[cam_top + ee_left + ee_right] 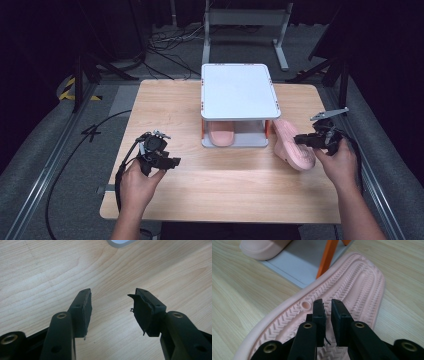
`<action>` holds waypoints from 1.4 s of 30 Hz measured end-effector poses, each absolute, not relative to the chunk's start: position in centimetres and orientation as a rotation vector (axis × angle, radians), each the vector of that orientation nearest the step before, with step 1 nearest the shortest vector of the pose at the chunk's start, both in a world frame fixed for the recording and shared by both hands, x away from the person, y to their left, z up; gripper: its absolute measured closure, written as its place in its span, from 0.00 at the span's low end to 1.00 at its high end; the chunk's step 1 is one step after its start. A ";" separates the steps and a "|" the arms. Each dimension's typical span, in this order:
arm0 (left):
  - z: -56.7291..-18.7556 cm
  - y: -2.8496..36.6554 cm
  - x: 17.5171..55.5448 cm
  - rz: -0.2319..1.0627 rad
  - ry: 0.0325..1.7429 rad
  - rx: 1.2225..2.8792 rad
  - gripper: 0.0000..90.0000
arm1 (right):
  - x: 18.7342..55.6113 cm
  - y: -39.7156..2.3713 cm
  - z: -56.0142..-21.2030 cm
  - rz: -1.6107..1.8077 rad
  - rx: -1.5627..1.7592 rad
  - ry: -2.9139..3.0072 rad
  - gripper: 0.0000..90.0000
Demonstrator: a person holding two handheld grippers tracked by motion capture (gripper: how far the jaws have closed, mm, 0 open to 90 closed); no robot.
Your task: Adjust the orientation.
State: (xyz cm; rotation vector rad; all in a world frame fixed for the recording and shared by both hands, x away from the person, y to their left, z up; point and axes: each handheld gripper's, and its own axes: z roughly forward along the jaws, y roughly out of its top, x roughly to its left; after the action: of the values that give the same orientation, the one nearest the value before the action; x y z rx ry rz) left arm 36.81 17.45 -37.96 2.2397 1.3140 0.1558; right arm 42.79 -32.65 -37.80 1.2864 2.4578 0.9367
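Lying sole-up beside rack (239,95), pink slipper (292,145), chevron-ridged tread

Slipper (293,144) right of rack (239,90); another (221,133) inside

**Bright table, dark surround**

Light falls from above onto the wooden table (220,170), evenly and without harsh glare; the room around it, toward the frame's upper corners and sides, sinks into near black. The high view is soft and low in detail. Both gripper views are sharper, with faint shadows beneath the jaws.
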 end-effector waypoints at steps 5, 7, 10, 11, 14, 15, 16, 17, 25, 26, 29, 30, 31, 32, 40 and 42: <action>-37.8 16.6 37.2 0.152 1.294 2.247 0.55 | 42.2 -33.7 -37.9 0.917 1.300 2.439 0.91; -37.9 16.3 37.4 0.153 1.284 2.262 0.55 | 42.1 -34.2 -37.9 0.919 1.305 2.435 0.91; -37.9 16.2 37.5 0.149 1.284 2.259 0.55 | 41.9 -35.0 -38.1 0.919 1.335 2.422 0.91; -37.9 16.2 37.5 0.151 1.286 2.252 0.55 | 41.9 -35.3 -38.2 0.912 1.340 2.417 0.91; -37.8 16.3 37.5 0.149 1.285 2.247 0.55 | 41.7 -35.7 -38.5 0.871 1.369 2.417 0.91; -37.7 16.4 37.5 0.146 1.280 2.245 0.55 | 41.7 -35.8 -38.8 0.845 1.381 2.420 0.90; -37.6 16.5 37.5 0.147 1.279 2.244 0.55 | 41.7 -36.0 -39.2 0.818 1.398 2.427 0.90; -37.6 16.5 37.6 0.146 1.277 2.244 0.55 | 41.7 -36.1 -39.4 0.807 1.404 2.426 0.89; -37.6 16.3 37.7 0.143 1.271 2.252 0.55 | 40.9 -37.1 -39.1 0.782 1.432 2.391 0.86; -37.6 16.3 37.7 0.143 1.269 2.252 0.55 | 40.7 -37.2 -38.7 0.781 1.431 2.375 0.86; -37.6 16.5 37.5 0.145 1.275 2.244 0.55 | 40.2 -37.5 -37.6 0.814 1.420 2.352 0.85; -37.6 16.5 37.5 0.149 1.278 2.240 0.55 | 40.1 -37.5 -37.2 0.823 1.412 2.344 0.85; -37.6 16.7 37.4 0.146 1.279 2.243 0.55 | 39.9 -37.5 -36.8 0.837 1.394 2.337 0.85; -37.6 16.7 37.3 0.148 1.285 2.237 0.55 | 39.7 -37.4 -36.3 0.846 1.378 2.332 0.85; -37.9 17.1 37.0 0.147 1.307 2.237 0.55 | 39.9 -35.1 -35.0 0.893 1.273 2.352 0.83; -38.0 17.1 36.9 0.147 1.310 2.240 0.55 | 40.3 -34.3 -35.4 0.844 1.265 2.371 0.84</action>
State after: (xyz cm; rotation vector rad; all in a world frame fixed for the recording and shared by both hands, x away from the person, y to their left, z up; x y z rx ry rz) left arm 36.91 17.13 -37.99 2.2397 1.3095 0.1468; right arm 40.35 -34.35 -35.42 1.2652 2.3708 0.8437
